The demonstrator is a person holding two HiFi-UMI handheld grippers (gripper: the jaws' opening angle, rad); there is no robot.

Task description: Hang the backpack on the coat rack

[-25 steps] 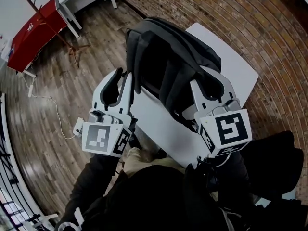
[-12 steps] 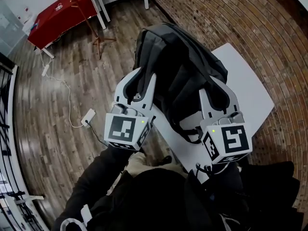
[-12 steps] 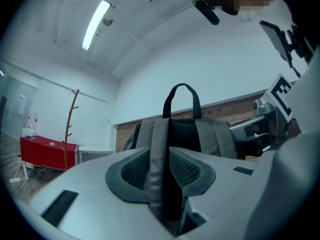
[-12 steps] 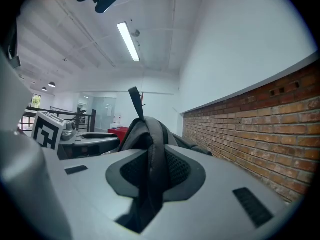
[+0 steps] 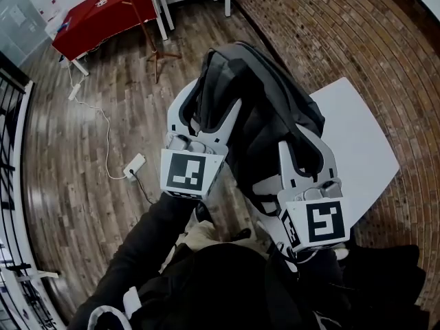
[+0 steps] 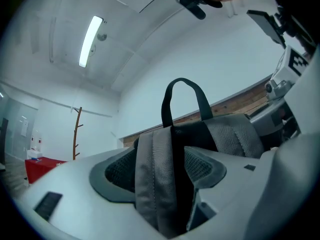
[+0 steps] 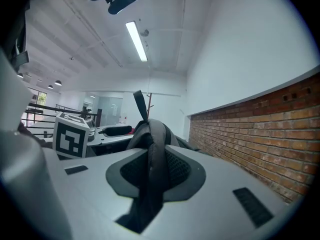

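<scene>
- Backpack (image 5: 265, 108) is hanging between both claws, up beside the desk (image 5: 364, 143); coat rack (image 5: 141, 16) is standing well apart
- Right claw (image 5: 302, 146) is pinching one shoulder strap (image 7: 152, 154)
- Left claw (image 5: 208, 112) has just been opening; second strap (image 6: 155, 174) is lying unclamped between its jaws
- Risk: second strap slipping free mid-carry, weight swinging onto the right pinch alone, backpack dropping

no legible text, labels or numbers

left: your left gripper (image 5: 210, 105) has just been opening its jaws, strap (image 6: 155, 184) loose between them | right: your right gripper (image 5: 302, 146) pinches the other strap (image 7: 152, 154) | pose: both held out ahead of you, side by side
</scene>
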